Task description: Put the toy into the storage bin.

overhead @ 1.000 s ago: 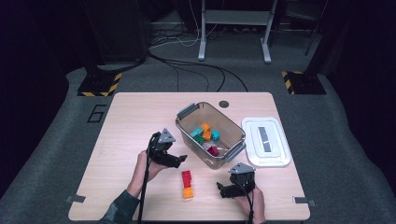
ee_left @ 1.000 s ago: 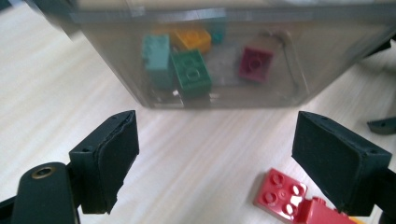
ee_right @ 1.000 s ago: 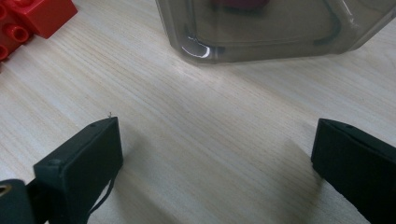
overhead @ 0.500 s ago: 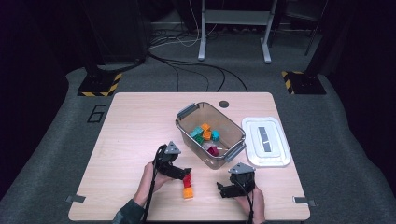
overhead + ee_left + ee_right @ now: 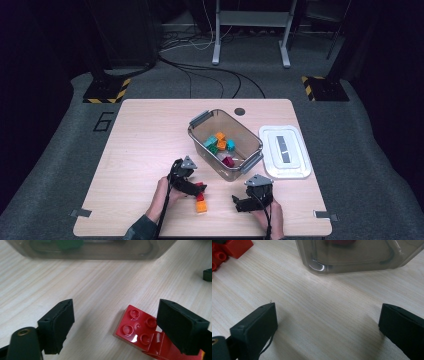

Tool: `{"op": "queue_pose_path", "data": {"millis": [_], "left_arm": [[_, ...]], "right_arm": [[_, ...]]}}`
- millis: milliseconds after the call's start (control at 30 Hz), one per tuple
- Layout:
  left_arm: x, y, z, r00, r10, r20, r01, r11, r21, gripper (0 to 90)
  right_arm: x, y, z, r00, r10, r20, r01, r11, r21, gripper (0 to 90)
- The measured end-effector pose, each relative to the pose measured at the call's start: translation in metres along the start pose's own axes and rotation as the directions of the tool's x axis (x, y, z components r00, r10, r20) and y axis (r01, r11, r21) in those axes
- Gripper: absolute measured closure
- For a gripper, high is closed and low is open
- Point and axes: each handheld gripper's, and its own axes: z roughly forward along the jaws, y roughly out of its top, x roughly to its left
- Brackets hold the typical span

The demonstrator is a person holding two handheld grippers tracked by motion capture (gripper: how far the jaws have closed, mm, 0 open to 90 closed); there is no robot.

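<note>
The left gripper (image 5: 198,189) stands open over the red brick (image 5: 136,327), which lies on the table (image 5: 145,145) joined to an orange brick (image 5: 202,205), near and left of the clear bin (image 5: 225,145). One jaw already overlaps the brick's right edge — a clean pick calls for centring the jaws across it before closing. The right gripper (image 5: 239,204) rests open, holding nothing. Against a second ago, the left gripper has dropped from beside the bin down to the bricks; the right is unchanged.
</note>
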Motion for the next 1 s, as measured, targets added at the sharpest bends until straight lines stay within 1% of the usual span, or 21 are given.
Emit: {"op": "queue_pose_path", "data": {"millis": [100,167,233,267,333,367,433,467,533,600,667,733,767,833,1000], "left_arm": [[0.006,-0.003,-0.003,0.9995,-0.024,-0.020,0.024,0.9997,-0.003,15.2],[0.010,-0.005,-0.006,0.9985,-0.036,-0.041,0.036,0.9993,-0.008,15.8],[0.016,-0.007,-0.009,0.9965,-0.057,-0.061,0.056,0.9983,-0.015,16.5],[0.018,-0.009,-0.010,0.9960,-0.057,-0.069,0.057,0.9983,-0.015,16.5],[0.021,-0.011,-0.013,0.9939,-0.075,-0.081,0.073,0.9971,-0.020,16.8],[0.022,-0.012,-0.014,0.9929,-0.082,-0.086,0.079,0.9964,-0.029,14.8],[0.021,-0.013,-0.016,0.9937,-0.082,-0.076,0.079,0.9960,-0.042,13.9],[0.019,-0.014,-0.016,0.9944,-0.080,-0.069,0.077,0.9962,-0.040,13.9],[0.015,-0.015,-0.015,0.9971,-0.054,-0.054,0.052,0.9980,-0.036,14.4],[0.014,-0.017,-0.013,0.9984,-0.040,-0.041,0.039,0.9990,-0.022,16.6],[0.014,-0.019,-0.010,0.9989,-0.035,-0.031,0.034,0.9992,-0.021,25.3],[0.015,-0.021,-0.009,0.9989,-0.039,-0.025,0.039,0.9991,-0.017,36.9],[0.015,-0.022,-0.008,0.9989,-0.041,-0.024,0.041,0.9991,-0.014,37.8],[0.015,-0.024,-0.009,0.9990,-0.037,-0.025,0.036,0.9990,-0.025,44.9],[0.014,-0.027,-0.010,0.9989,-0.027,-0.040,0.025,0.9988,-0.043,56.6]], "right_arm": [[0.000,0.000,0.000,1.0000,0.002,0.001,-0.002,1.0000,-0.001,1.2],[0.000,0.000,0.000,1.0000,0.001,0.000,-0.001,1.0000,0.000,1.2],[0.000,0.000,0.000,1.0000,0.002,0.001,-0.002,1.0000,-0.001,1.2],[0.000,0.000,0.000,1.0000,0.001,0.000,-0.001,1.0000,0.000,1.2],[0.000,0.000,0.000,1.0000,0.000,0.000,0.000,1.0000,0.000,1.2],[0.000,0.000,0.000,1.0000,0.000,0.000,0.000,1.0000,0.000,1.2],[0.000,0.000,0.000,1.0000,0.000,0.000,0.000,1.0000,0.000,1.2],[0.000,0.000,0.000,1.0000,0.001,0.001,-0.001,1.0000,0.000,1.2],[0.000,0.000,0.000,1.0000,0.001,0.001,-0.001,1.0000,0.000,1.2],[0.000,0.000,0.000,1.0000,0.000,0.000,0.000,1.0000,0.000,1.2],[0.000,0.000,0.000,1.0000,-0.001,-0.001,0.001,1.0000,0.000,1.2],[0.000,0.000,0.000,1.0000,0.003,0.000,-0.003,1.0000,-0.001,1.2],[0.000,0.000,0.000,1.0000,0.001,0.000,-0.001,1.0000,-0.001,1.2],[0.000,0.000,0.000,1.0000,0.002,0.001,-0.002,1.0000,-0.001,1.2],[0.000,0.000,0.000,1.0000,0.001,0.000,-0.001,1.0000,0.000,1.2]]}}
